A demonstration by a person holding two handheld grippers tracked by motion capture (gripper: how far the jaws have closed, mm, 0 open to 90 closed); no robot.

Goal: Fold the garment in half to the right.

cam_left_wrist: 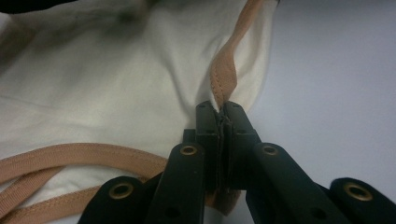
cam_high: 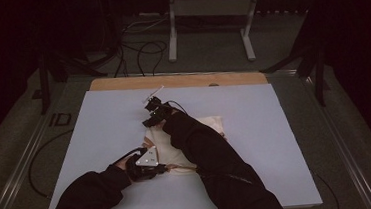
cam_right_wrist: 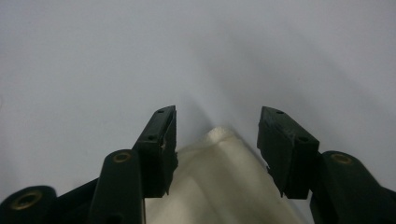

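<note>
Left claw [cam_left_wrist: 219, 122] pinches the strap [cam_left_wrist: 224, 77]; right claw [cam_right_wrist: 217, 140], half open, straddles the cloth [cam_right_wrist: 219, 182] corner, not gripping.

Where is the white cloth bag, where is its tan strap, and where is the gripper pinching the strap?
white cloth bag [cam_left_wrist: 116, 88], left gripper view, on its plain middle.
tan strap [cam_left_wrist: 223, 77], left gripper view, on the twisted part above the jaws.
left gripper [cam_left_wrist: 223, 122], left gripper view, between its shut tips.

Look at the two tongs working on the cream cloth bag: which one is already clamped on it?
The left tongs: they are shut on the bag's tan strap. The right tongs stand apart around a corner of the cream bag, not pressing it.
</note>
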